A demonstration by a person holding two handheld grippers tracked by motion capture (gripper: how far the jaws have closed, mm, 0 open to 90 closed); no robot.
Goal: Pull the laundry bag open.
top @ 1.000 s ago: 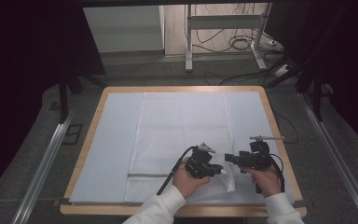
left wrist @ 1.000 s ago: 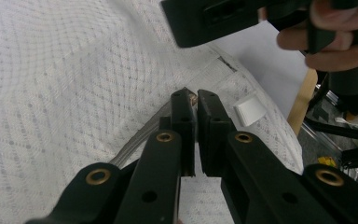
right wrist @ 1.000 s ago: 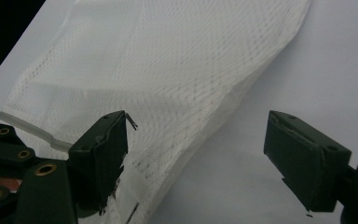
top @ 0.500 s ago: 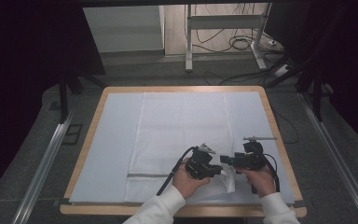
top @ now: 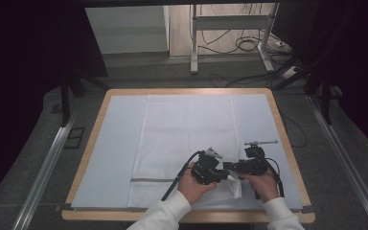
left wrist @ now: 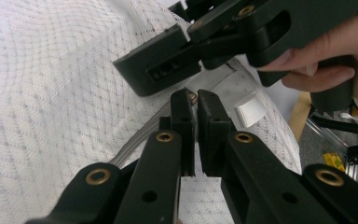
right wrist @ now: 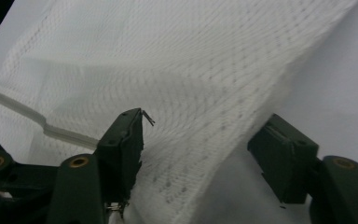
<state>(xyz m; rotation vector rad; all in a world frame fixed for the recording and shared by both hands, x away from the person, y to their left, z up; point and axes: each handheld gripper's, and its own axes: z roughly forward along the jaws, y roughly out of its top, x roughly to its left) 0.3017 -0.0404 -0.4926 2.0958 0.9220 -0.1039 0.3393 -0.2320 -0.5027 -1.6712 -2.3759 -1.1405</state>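
Since a second ago the right gripper (top: 235,166) has drifted slightly in toward the left gripper (top: 219,168), and its jaws have just been closing, though they remain apart, with a raised fold of the white mesh laundry bag (top: 187,139) lying between them, one pad against the mesh and the other clear of it. That bag lies flat on the pale sheet (top: 115,143) covering the table (top: 280,125), its near corner lifted just ahead of both sets of jaws. The left gripper's jaws are pinched together on what looks like the small metal zipper pull (left wrist: 193,98), at the end of the grey zipper strip (left wrist: 135,142) that runs back beneath them; the white label (left wrist: 250,108) sits just to one side of their tips. In the left gripper view, the right gripper's black body hangs directly above and beyond the left jaws. To do this step well, the right jaws should probably finish closing on the fabric right beside the zipper's end, not on loose mesh farther off, so the cloth stays taut. Then the left jaws can draw the pull along the strip in line with it, low and steady, so it neither slips out nor bunches the mesh.
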